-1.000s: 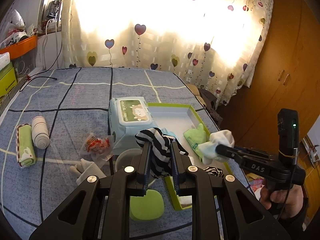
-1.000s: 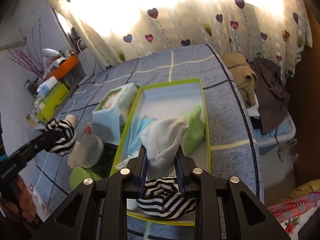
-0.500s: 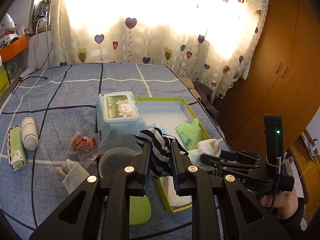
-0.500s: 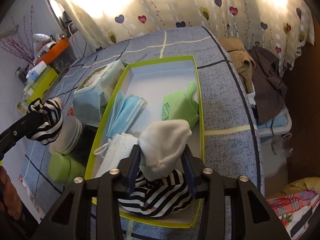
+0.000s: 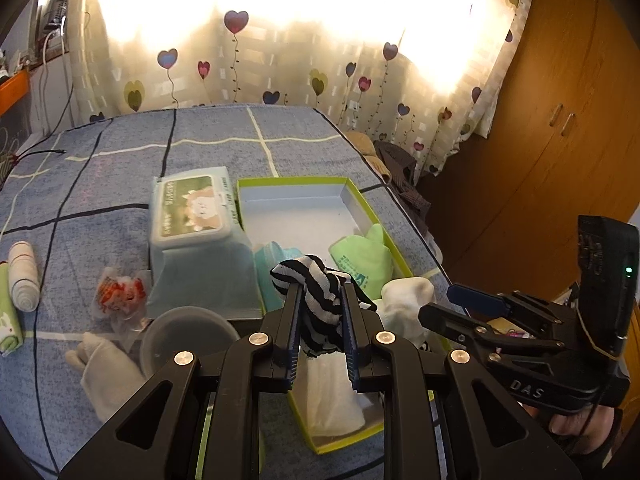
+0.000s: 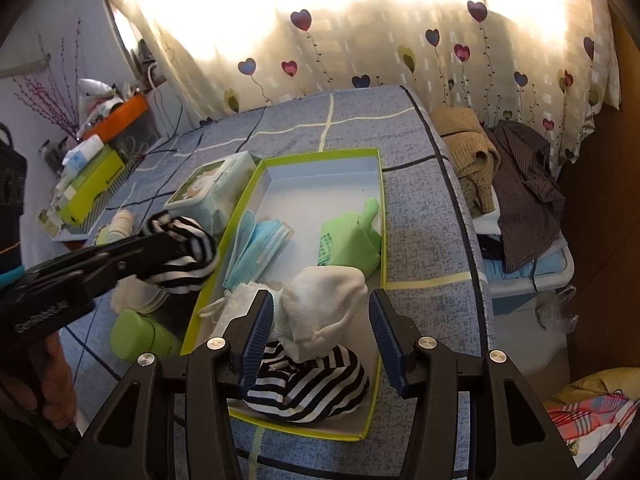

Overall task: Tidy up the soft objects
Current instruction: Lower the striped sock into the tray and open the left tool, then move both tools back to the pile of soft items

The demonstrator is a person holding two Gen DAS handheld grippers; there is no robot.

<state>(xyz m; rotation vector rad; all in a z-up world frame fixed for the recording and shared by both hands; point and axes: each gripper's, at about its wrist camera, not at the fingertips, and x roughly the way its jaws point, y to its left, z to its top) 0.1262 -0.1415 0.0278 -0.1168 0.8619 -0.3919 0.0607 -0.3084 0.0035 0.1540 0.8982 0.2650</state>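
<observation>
My left gripper (image 5: pixel 319 296) is shut on a black-and-white striped sock (image 5: pixel 320 300), hanging above the near left part of the green-rimmed box (image 5: pixel 362 192). That held sock (image 6: pixel 182 248) shows at the left of the right wrist view. My right gripper (image 6: pixel 320 308) is opening over the box's (image 6: pixel 382 216) near end. A white sock (image 6: pixel 324 308) lies between its fingers, free of the pads, on top of another striped sock (image 6: pixel 312 384). The box also holds blue face masks (image 6: pixel 260 244), a green cloth (image 6: pixel 348 240) and a white mask (image 6: pixel 236 308).
On the blue checked bed beside the box are a wet-wipes pack (image 5: pixel 196 236), a grey round lid (image 5: pixel 188 336), a green case (image 6: pixel 136 336), a white glove (image 5: pixel 108 368), a snack packet (image 5: pixel 120 292) and two rolled towels (image 5: pixel 22 280). Clothes (image 6: pixel 500 172) lie past the bed's right edge.
My right gripper has opened and let go of the white sock, which now rests on the striped sock in the box. My left gripper has carried its striped sock closer over the box.
</observation>
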